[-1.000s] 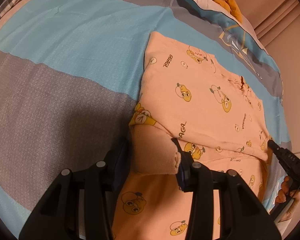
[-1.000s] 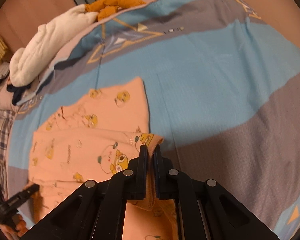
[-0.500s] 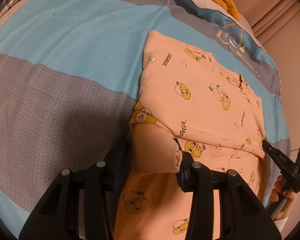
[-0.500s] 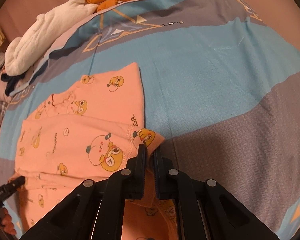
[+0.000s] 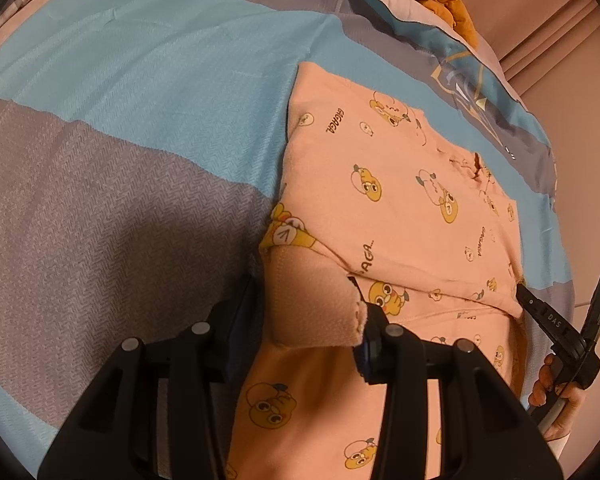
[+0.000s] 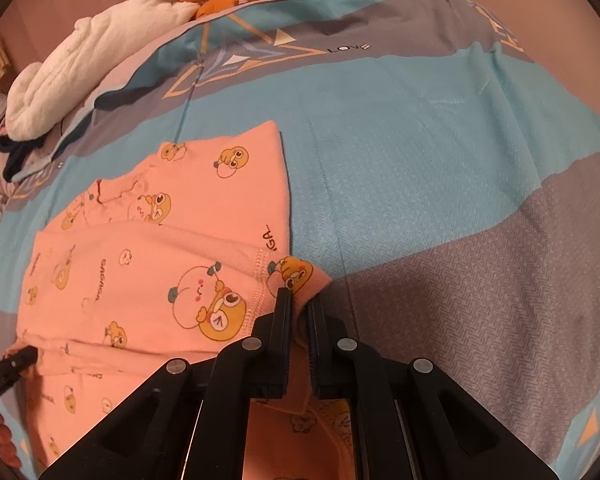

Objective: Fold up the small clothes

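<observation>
Pink cartoon-print garment (image 5: pixel 384 208) lies half-folded on the blue-and-grey bedspread (image 5: pixel 112 120). Left gripper (image 5: pixel 308 312), jaws partly apart, clamps a bunched fold; right gripper (image 6: pixel 298 304), nearly closed, pinches the hem corner. Only the right view shows the white quilt (image 6: pixel 88 60).

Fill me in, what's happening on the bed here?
A person is folding a small peach-pink cartoon-print cotton garment spread on the blue-and-grey striped bedspread. The left tool grips a bunched corner of the fabric, and the right tool is pinched shut on the opposite corner of that edge. Both corners sit lifted over the garment's middle, so a fold is under way but not laid down. White and orange bedding is piled at the far end.
</observation>
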`<state>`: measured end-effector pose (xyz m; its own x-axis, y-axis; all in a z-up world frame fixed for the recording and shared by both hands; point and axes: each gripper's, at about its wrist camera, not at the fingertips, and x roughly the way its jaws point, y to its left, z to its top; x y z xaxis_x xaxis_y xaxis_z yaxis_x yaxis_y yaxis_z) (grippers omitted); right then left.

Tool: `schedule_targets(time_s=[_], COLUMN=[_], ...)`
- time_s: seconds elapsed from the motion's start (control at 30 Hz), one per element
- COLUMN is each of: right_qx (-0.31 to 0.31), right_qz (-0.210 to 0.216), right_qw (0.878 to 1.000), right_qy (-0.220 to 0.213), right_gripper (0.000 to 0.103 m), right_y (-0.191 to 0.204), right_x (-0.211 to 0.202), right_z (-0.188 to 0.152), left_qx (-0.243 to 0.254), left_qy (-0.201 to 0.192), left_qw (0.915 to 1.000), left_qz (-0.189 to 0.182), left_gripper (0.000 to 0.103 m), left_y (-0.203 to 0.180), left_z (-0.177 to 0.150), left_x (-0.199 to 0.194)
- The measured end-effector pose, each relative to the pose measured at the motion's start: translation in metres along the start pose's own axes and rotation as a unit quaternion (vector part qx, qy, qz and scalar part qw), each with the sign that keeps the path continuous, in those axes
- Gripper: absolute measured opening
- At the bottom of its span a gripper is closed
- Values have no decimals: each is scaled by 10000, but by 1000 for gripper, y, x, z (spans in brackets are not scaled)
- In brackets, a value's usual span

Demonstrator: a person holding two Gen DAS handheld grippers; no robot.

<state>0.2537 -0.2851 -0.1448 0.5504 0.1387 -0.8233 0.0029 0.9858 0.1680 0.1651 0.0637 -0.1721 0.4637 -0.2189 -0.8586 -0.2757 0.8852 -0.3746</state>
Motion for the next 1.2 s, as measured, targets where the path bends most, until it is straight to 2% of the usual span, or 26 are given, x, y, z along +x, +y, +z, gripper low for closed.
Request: schedule_targets(time_s=[0.6, 0.87, 1.2], right_qx=[-108, -290, -500], right_qz=[-156, -364, -569], right_qw=[9998, 9989, 9969], right_qy=[-45, -83, -193], right_gripper=[7, 7, 7], right_y=[5, 11, 17], right_x=[2, 2, 4], right_z=[-1, -3, -5], left_qx=[93, 132, 88], left_qy=[-110, -231, -293], left_qw=[9999, 9996, 9995], left_qz=[7, 73, -36], left_gripper=[44, 45, 46], left_y=[-1, -2, 1], left_z=[-4, -8, -9], left_x=[0, -1, -2])
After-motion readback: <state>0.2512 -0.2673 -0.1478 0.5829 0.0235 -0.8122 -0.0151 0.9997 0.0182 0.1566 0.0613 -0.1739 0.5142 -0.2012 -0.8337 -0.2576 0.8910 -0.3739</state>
